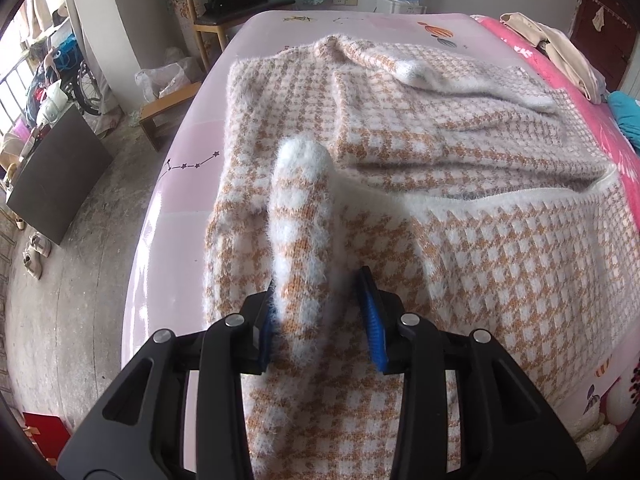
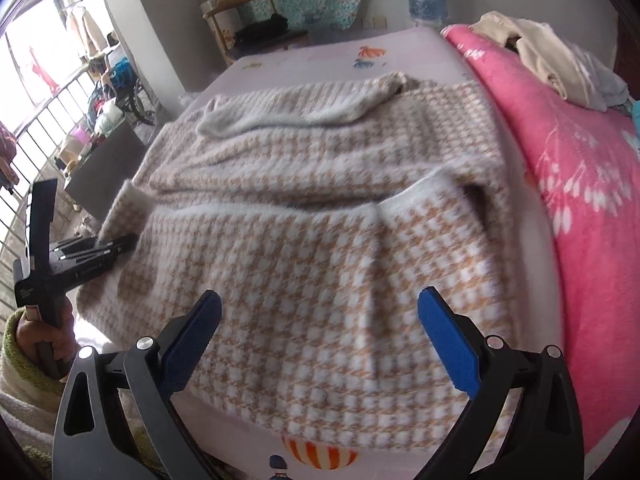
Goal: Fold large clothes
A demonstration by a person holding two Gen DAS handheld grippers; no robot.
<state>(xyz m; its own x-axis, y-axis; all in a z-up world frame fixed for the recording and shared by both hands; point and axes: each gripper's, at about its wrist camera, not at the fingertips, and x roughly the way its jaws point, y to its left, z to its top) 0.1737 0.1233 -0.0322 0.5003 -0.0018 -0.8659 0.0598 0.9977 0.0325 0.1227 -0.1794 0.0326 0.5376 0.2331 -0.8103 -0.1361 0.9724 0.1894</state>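
A large fuzzy sweater (image 1: 460, 216) with an orange and white check lies spread on the pink bed sheet (image 1: 192, 168); it also shows in the right wrist view (image 2: 312, 248). One sleeve (image 1: 432, 68) is folded across the far part of the body. My left gripper (image 1: 320, 316) stands around the other sleeve (image 1: 300, 216), which runs up between its blue pads; the right pad (image 1: 370, 312) stands apart from the cloth. My right gripper (image 2: 320, 328) is open and empty above the sweater's near hem. The left gripper (image 2: 96, 256) shows at the sweater's left edge.
A pink flowered blanket (image 2: 580, 184) with beige clothes (image 2: 548, 56) on it lies along the bed's right side. A wooden chair (image 1: 224, 12) stands beyond the bed. A dark cabinet (image 1: 56, 176), a wooden bench (image 1: 168, 108) and shoes are on the floor at left.
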